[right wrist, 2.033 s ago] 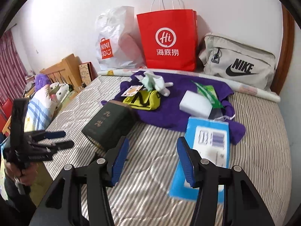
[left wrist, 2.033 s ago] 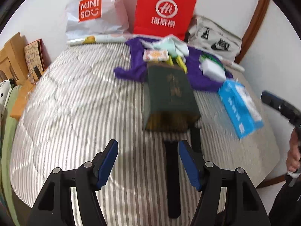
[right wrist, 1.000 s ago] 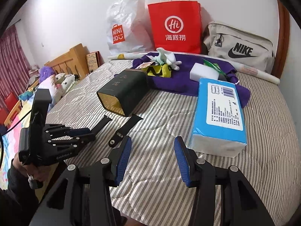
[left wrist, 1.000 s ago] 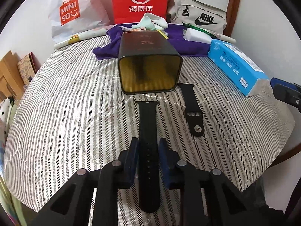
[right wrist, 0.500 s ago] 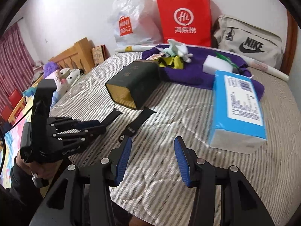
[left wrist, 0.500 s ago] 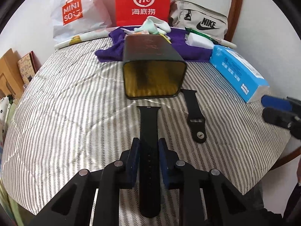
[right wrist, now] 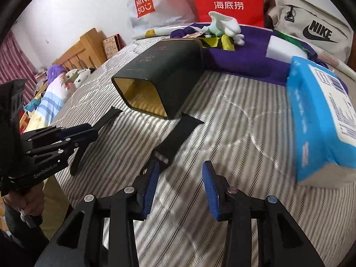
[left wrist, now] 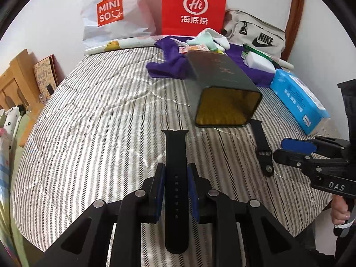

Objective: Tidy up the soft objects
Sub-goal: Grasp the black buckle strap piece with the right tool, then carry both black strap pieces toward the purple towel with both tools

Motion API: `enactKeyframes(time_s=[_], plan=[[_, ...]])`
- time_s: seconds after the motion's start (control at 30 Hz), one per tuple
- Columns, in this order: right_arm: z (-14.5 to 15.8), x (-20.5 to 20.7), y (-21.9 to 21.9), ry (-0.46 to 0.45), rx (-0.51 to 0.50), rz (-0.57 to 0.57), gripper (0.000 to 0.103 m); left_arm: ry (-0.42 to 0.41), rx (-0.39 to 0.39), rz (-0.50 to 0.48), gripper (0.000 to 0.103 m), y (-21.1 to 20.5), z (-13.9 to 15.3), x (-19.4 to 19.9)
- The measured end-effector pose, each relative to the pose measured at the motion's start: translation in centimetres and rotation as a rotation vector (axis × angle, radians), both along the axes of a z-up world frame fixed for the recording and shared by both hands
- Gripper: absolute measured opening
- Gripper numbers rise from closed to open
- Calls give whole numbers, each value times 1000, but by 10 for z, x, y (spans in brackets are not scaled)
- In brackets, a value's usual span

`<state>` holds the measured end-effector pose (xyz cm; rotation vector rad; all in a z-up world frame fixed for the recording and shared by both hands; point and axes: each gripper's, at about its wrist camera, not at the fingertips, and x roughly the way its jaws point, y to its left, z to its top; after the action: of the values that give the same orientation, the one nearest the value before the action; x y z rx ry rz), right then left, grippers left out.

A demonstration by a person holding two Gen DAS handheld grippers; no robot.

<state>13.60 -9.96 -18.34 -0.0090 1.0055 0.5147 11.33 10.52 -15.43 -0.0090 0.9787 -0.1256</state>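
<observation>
A long black watch strap [left wrist: 175,155] hangs just above the striped bed [left wrist: 100,122], with my left gripper [left wrist: 175,173] shut across its middle. Its far end points toward a dark green tin [left wrist: 222,77] that lies on its side, gold open mouth facing me. A shorter black strap with a pin [right wrist: 180,131] lies flat in front of the tin. My right gripper [right wrist: 180,173] hovers low over the bed just short of that strap's pin end. Its jaws are closing with only bedding between them. The left gripper [right wrist: 73,133] shows at the left of the right wrist view.
A blue tissue pack [right wrist: 320,115] lies close on the right. A purple cloth [right wrist: 240,57] behind the tin carries pale socks [right wrist: 224,25], a yellow item and a white block [right wrist: 284,50]. A red bag [left wrist: 192,6], a Miniso bag [left wrist: 110,13] and a Nike bag [left wrist: 260,35] line the wall.
My left gripper has carried the long strap leftward, so the tin now sits to its right. The right gripper has dropped toward the short strap and its jaws have narrowed.
</observation>
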Motion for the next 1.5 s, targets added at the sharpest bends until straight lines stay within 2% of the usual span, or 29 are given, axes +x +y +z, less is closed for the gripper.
enactKeyframes(time_s=[0.17,0.37,0.47,0.53,0.7,0.87,0.93,0.97,1.0,1.23,1.5], plan=[[0,9,13,-22,-18,-12,41,11,-9,6,20,7,-5,5],[-3,12,37,-111,-113,-24,44,22,-34,8,20,13,-9,4],[-4,8,41,-159,-171,-5,39,20,-39,9,20,14,-9,2],[-3,7,35,-141,-180,5,38,19,-38,9,20,13,-9,0],[-2,4,13,-92,-174,-15,36,17,-38,16,20,13,-9,-2],[-5,1,21,-147,-181,-36,36,23,-43,21,20,13,-9,0],[-5,-2,22,-170,-176,-24,30,22,-48,24,20,13,-9,0],[-5,-2,20,-174,-168,-22,23,20,-53,27,20,14,-9,0],[-5,-2,17,-169,-153,-21,22,20,-57,30,20,14,-9,-1],[-1,-14,-6,-126,-95,-8,21,20,-78,34,20,14,-9,-2],[15,-44,-45,-160,-86,-61,21,4,-69,39,20,7,1,-11]])
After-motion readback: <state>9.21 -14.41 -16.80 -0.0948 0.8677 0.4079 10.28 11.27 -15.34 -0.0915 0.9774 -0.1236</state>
